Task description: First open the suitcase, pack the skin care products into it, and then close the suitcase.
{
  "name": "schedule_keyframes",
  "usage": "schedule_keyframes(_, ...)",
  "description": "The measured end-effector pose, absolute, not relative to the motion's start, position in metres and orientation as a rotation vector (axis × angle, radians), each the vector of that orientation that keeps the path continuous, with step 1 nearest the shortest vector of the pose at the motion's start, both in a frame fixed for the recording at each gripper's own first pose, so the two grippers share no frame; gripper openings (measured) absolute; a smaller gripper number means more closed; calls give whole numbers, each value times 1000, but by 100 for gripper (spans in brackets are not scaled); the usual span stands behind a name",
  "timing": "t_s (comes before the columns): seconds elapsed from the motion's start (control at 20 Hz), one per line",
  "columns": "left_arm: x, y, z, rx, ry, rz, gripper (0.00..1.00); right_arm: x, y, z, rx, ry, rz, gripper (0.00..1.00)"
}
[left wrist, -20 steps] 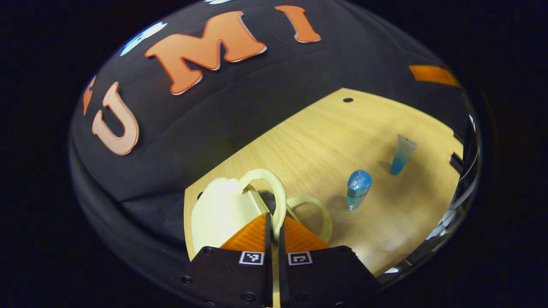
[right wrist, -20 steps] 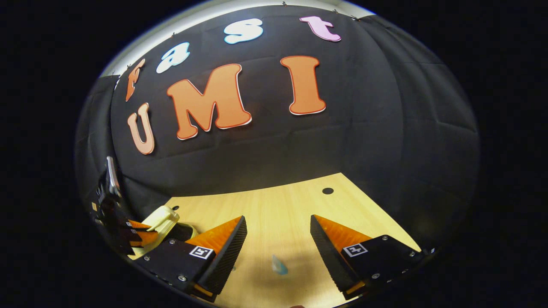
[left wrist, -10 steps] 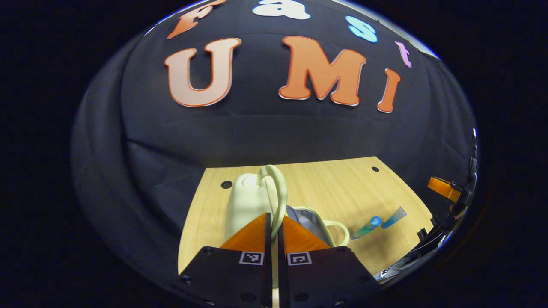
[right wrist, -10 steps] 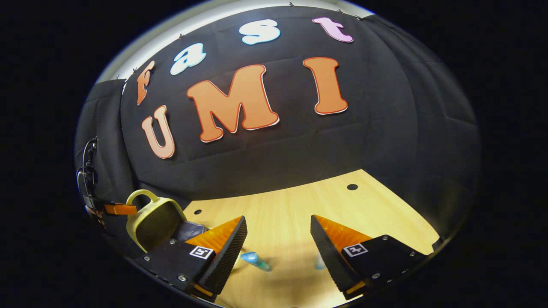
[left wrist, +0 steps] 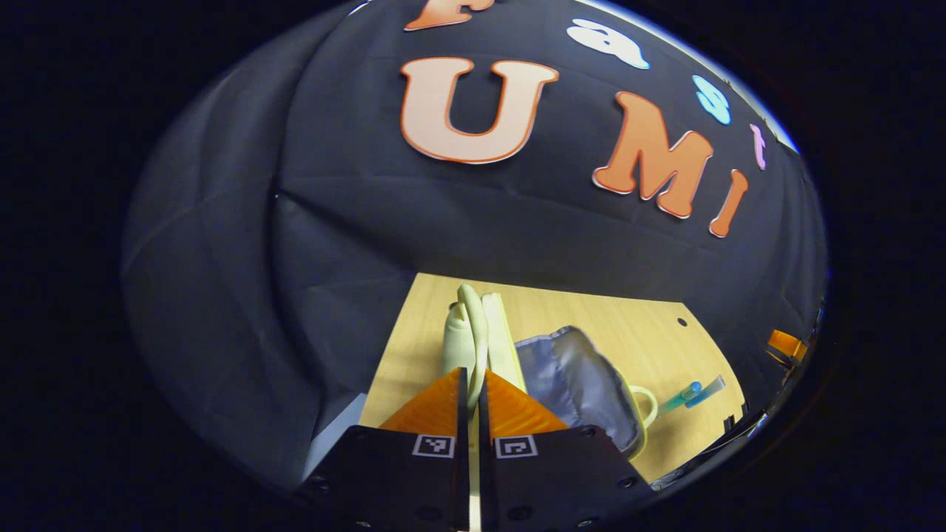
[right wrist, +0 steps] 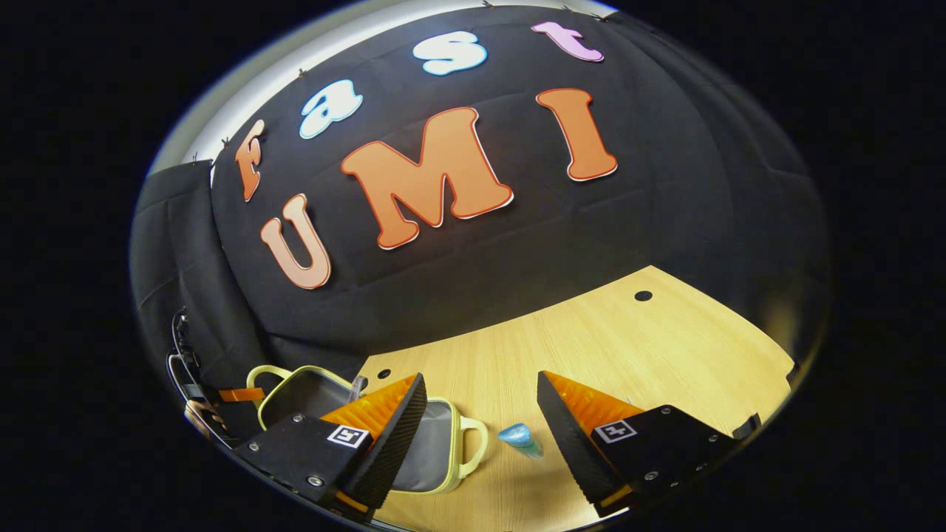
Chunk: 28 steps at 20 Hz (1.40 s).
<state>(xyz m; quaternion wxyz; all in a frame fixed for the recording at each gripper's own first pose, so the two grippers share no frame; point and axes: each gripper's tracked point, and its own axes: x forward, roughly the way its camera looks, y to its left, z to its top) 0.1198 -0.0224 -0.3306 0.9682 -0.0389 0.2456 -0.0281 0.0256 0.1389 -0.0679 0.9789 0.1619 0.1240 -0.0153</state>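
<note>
My left claw point(left wrist: 470, 384) is clamped on the suitcase point(left wrist: 584, 391) lid's handle point(left wrist: 473, 332); right claw point(right wrist: 480, 414) gapes apart. If my grip slips, the lid could drop shut.

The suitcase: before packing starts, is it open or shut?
Open. The suitcase shows its grey lining, and the left hand-held gripper grips the raised lid's handle.

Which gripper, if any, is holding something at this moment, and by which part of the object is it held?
The left gripper is shut on the handle of the suitcase lid, holding it raised. The right gripper is open and holds nothing.
</note>
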Motion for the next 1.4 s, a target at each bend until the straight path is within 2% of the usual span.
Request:
schedule_keyframes(0.25,124,-30,-373,-103,574,17,6,18,150,-71,319,252,-55,95)
schedule_keyframes(0.55,153,-11,-482,-159,697,87,6,14,146,-73,289,264,-99,95)
schedule_keyframes(0.7,139,6,-525,-164,769,89,6,13,141,-71,277,264,-119,95)
schedule_keyframes(0.9,138,18,-550,-162,828,147,10,12,143,-74,257,270,-120,95)
schedule_keyframes(0.95,138,21,-551,-155,831,154,20,11,143,-74,248,269,-119,95)
schedule_keyframes(1.05,132,27,-540,-100,829,184,22,9,140,-73,227,264,-120,95)
schedule_keyframes(1.3,140,31,-487,70,718,256,100,7,121,-67,187,237,-138,95)
schedule_keyframes(1.4,144,16,-450,115,626,273,98,5,111,-66,163,228,-148,95)
